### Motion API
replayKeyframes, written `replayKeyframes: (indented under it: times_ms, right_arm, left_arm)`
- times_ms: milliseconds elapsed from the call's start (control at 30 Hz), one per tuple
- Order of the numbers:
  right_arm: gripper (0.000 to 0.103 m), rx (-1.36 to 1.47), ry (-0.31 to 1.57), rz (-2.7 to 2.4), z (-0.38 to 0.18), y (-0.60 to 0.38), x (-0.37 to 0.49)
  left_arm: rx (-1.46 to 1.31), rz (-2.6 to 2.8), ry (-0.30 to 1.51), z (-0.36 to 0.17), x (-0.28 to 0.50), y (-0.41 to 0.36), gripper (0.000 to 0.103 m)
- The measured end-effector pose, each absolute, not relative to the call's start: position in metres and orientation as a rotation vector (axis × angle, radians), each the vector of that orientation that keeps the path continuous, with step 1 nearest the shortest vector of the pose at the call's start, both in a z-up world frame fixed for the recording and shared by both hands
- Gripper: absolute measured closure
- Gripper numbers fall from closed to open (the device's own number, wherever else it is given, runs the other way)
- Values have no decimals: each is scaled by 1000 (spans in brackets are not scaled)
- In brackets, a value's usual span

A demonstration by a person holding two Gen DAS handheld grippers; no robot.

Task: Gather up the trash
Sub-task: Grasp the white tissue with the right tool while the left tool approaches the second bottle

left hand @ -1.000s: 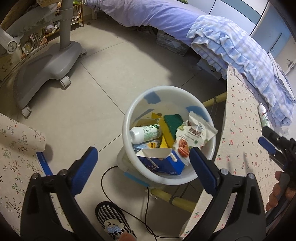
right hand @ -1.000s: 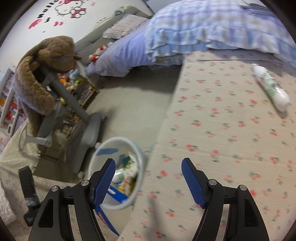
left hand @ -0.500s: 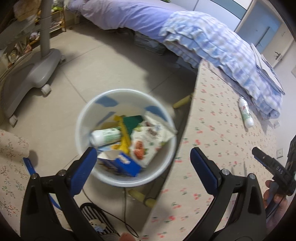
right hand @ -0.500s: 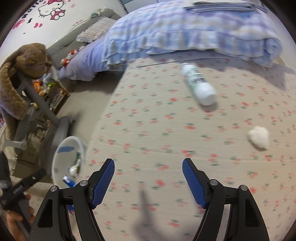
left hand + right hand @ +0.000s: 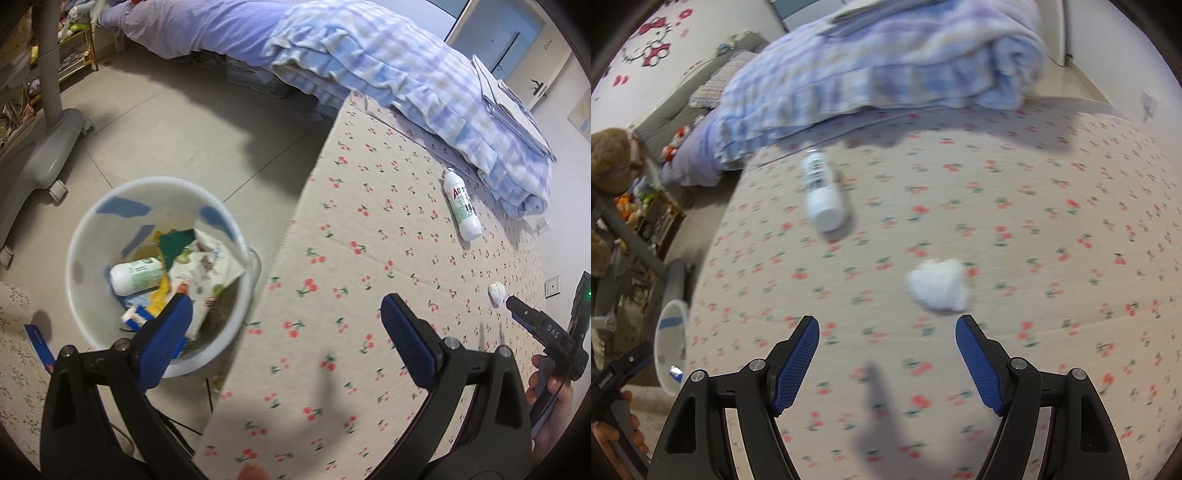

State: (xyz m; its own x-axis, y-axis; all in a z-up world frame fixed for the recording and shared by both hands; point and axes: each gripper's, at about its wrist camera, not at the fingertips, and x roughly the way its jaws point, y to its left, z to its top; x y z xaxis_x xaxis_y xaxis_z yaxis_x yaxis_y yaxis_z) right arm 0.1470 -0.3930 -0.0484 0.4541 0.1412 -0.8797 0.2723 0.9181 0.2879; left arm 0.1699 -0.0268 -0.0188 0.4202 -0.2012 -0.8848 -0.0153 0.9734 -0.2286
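A white trash bin [image 5: 92, 225] stands on the floor beside the table, holding a white bottle [image 5: 136, 275], a snack wrapper [image 5: 207, 269] and several other scraps. On the cherry-print tablecloth [image 5: 369, 258] lie a white bottle [image 5: 461, 208] [image 5: 822, 192] and a crumpled white tissue [image 5: 496, 293] [image 5: 938, 284]. My left gripper [image 5: 284, 332] is open and empty, over the table's edge next to the bin. My right gripper [image 5: 886, 350] is open and empty, just short of the tissue; it also shows at the right edge of the left wrist view [image 5: 543, 328].
A folded blue checked blanket [image 5: 388, 66] lies along the far side of the table. A grey wheeled chair base [image 5: 40, 155] stands on the tiled floor at the left. The bin [image 5: 670, 343] shows at the right wrist view's left edge. A black cable runs under the table.
Both grippers have swept right from the bin toward the tabletop. The bin slid left in both views, and the tissue and bottle came much closer in the right wrist view.
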Motion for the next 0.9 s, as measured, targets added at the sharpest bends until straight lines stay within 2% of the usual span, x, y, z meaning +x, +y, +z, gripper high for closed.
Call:
replayKeyframes:
  times_ms: [433, 600, 667, 700, 900]
  right_arm:
    - [27, 379, 1147, -103, -70, -409, 169]
    - [52, 343, 1159, -88, -77, -404, 178]
    - [73, 316, 1164, -84, -77, -403, 179]
    - [78, 302, 1165, -81, -78, -402, 181]
    - [83, 302, 1163, -62, -72, -411, 175]
  left_arm:
    - [-162, -172, 1148, -23, 190, -90, 2]
    - [-126, -199, 1147, -24, 194, -114, 2]
    - [-110, -209, 1145, -24, 195, -122, 2]
    - [-102, -216, 1144, -23, 195, -128, 2]
    - [-97, -251, 1134, -17, 193, -150, 2]
